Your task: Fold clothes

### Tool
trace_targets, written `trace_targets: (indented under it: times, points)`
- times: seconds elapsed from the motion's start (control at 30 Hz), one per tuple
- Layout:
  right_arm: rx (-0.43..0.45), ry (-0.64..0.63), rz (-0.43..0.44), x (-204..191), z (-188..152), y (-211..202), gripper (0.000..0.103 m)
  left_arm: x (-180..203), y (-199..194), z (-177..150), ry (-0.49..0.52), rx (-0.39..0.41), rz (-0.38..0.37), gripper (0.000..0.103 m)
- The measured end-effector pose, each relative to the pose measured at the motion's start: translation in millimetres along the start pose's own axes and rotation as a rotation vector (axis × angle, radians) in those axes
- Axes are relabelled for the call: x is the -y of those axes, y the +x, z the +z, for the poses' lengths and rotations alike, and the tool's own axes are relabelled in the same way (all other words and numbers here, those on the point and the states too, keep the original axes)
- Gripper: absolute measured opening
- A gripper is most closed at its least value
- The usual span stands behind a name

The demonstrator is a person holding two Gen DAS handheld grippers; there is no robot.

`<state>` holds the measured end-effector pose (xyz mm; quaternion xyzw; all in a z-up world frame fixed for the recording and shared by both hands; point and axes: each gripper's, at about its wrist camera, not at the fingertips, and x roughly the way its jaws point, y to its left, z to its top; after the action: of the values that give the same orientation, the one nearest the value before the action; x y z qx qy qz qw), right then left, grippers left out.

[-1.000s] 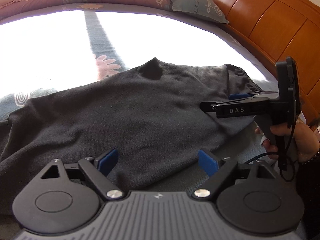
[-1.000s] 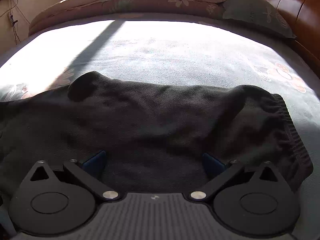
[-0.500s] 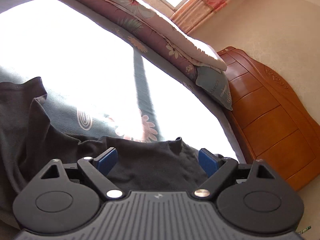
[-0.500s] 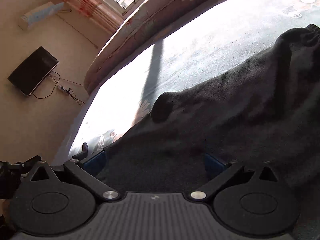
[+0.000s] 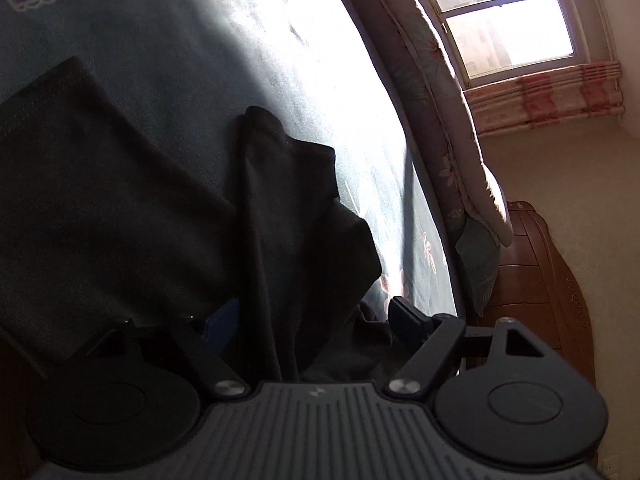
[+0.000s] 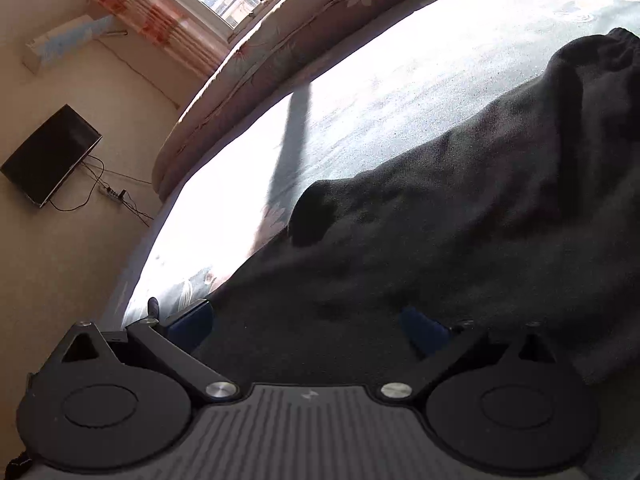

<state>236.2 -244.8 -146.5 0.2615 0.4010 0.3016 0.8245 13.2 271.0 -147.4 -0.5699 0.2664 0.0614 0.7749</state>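
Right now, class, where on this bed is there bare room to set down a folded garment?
The sunlit sheet between the dark trousers and the rolled quilt is bare. The near side is crowded with dark cloth.

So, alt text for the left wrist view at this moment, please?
Dark garment lies bunched on a blue-grey bedspread, part of it running between the spread fingers of the left tool, seen from behind. A rolled floral quilt, a window and a wooden headboard fill the tilted background.
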Motion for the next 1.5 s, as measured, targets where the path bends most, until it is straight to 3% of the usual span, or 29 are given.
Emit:
trace_targets:
  times: [0.17,0.37,0.43,0.6,0.73,0.77,0.83,0.93,1.17,1.23,1.33,1.5]
  points:
    - [0.014,-0.048,-0.03,-5,-3,2,0.103,7,22,14,0.038,-0.015,0.013,0.072]
    - [0.017,-0.05,-0.044,-7,1,7,0.103,-7,14,3,-0.062,-0.012,-0.01,0.054]
    - [0.026,-0.035,-0.034,-4,2,7,0.103,-8,14,2,-0.039,-0.02,0.0,0.05]
    - [0.039,-0.037,-0.027,-3,3,10,0.103,-8,33,30,-0.048,0.017,-0.005,0.049]
    - [0.046,-0.049,-0.031,-5,1,10,0.103,-10,39,21,-0.058,-0.005,-0.021,0.045]
    - [0.047,-0.05,-0.031,-5,1,10,0.103,-12,37,16,-0.044,-0.01,-0.019,0.043]
    - [0.049,-0.053,-0.031,-6,0,10,0.103,-17,39,15,-0.041,-0.014,0.002,0.023]
    - [0.053,-0.068,-0.033,-6,0,12,0.103,-30,51,26,-0.081,-0.021,0.007,0.008]
    - [0.042,-0.119,-0.053,-12,-2,13,0.103,-17,50,23,-0.016,0.01,0.049,0.007]
    - [0.038,-0.136,-0.061,-14,-2,14,0.103,-5,42,20,0.035,0.047,0.057,0.001]
    - [0.032,-0.169,-0.075,-18,-4,16,0.103,12,21,14,0.092,0.103,0.015,0.001]
    - [0.023,-0.209,-0.1,-23,-6,18,0.103,32,-13,6,0.182,0.196,0.065,0.001]
